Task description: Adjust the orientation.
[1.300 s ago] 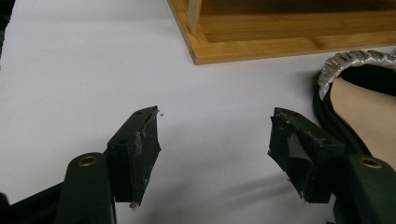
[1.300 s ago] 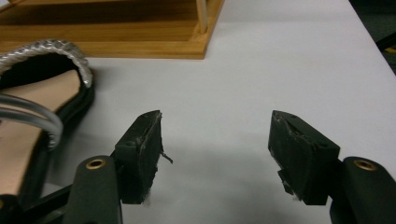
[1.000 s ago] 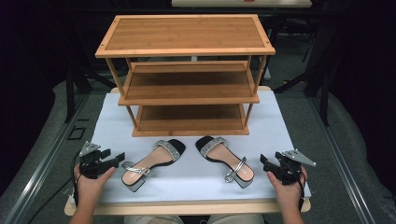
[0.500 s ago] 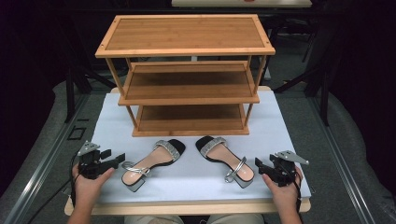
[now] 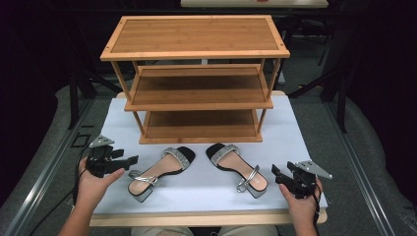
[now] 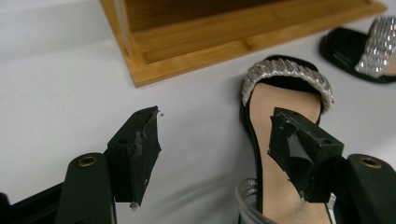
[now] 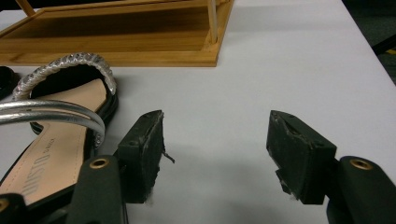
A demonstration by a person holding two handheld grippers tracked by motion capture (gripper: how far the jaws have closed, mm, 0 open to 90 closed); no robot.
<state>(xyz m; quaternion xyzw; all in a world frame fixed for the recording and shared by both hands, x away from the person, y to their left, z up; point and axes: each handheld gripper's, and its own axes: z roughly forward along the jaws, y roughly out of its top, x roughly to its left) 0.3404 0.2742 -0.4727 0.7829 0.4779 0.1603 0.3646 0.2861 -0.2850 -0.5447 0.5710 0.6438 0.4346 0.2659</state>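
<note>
Since 1 second ago, our right gripper (image 5: 278, 175) has slid left toward the right sandal (image 5: 238, 162), while our left gripper (image 5: 129, 161) has barely shifted beside the left sandal (image 5: 161, 172). Both tools stand wide apart, holding nothing; in the right gripper view the jaws frame bare white table cover (image 7: 289, 70), with the sandal's silver ankle strap (image 7: 51, 112) just left of them.

Both sandals lie at the near edge of the table, heels toward us and toes pointing to the wooden shoe rack (image 5: 196, 78) farther back. Its 3 shelves carry nothing.

We judge each sandal to be light, with a stiff flat sole and a small block heel, so it should lift easily. Its jewelled toe band (image 6: 287, 74) looks bumpy and could slip or shed stones under pressure, and the thin silver strap is soft and would let the shoe swing. Our best hold seems to be across the sole edge near the heel, or on the heel block itself, keeping the shoe level for sliding onto a shelf.
</note>
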